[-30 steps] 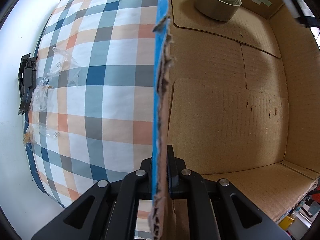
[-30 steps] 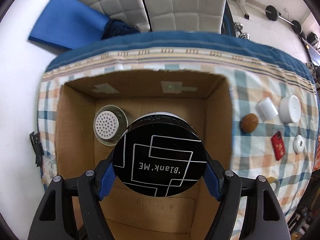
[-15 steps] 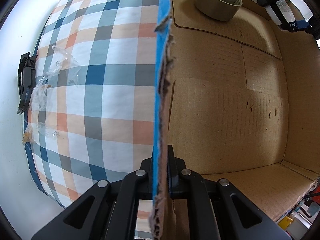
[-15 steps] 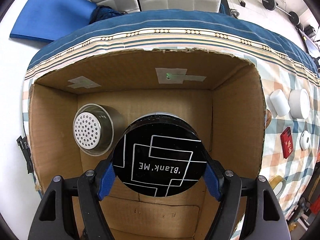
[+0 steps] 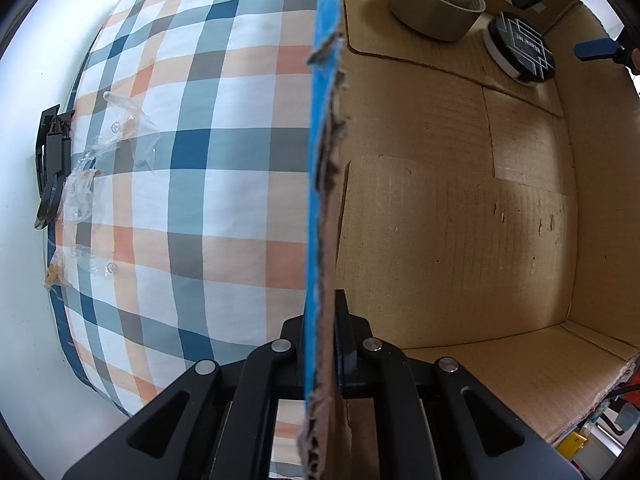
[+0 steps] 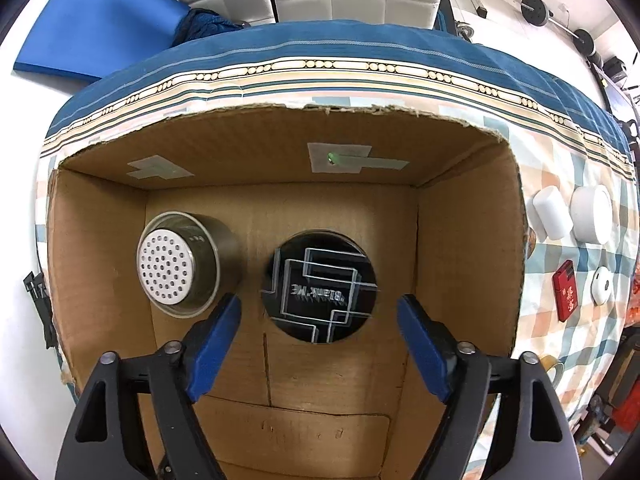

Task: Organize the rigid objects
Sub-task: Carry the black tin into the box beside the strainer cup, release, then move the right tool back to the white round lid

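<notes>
My left gripper (image 5: 320,320) is shut on the torn side wall of the cardboard box (image 5: 440,220), one finger outside and one inside. A black round jar (image 6: 320,286) with white line art sits on the box floor (image 6: 468,260), slightly blurred. It is free between the blue pads (image 6: 212,340) of my right gripper (image 6: 318,300), whose jaws are opening above it. A metal cup with a perforated white lid (image 6: 178,264) stands just left of the jar. In the left wrist view the jar (image 5: 520,46) and cup (image 5: 436,0) are at the far end.
On the checked cloth right of the box lie a white cylinder (image 6: 550,218), a white round tub (image 6: 592,218), a red packet (image 6: 566,294) and a small white disc (image 6: 602,284). Crumpled clear plastic (image 5: 112,152) and a black clip (image 5: 50,160) sit left of the box.
My right gripper sank into the box, then spread its jaws and let go of the black jar, which dropped to the floor beside the metal cup. The left gripper kept still.
</notes>
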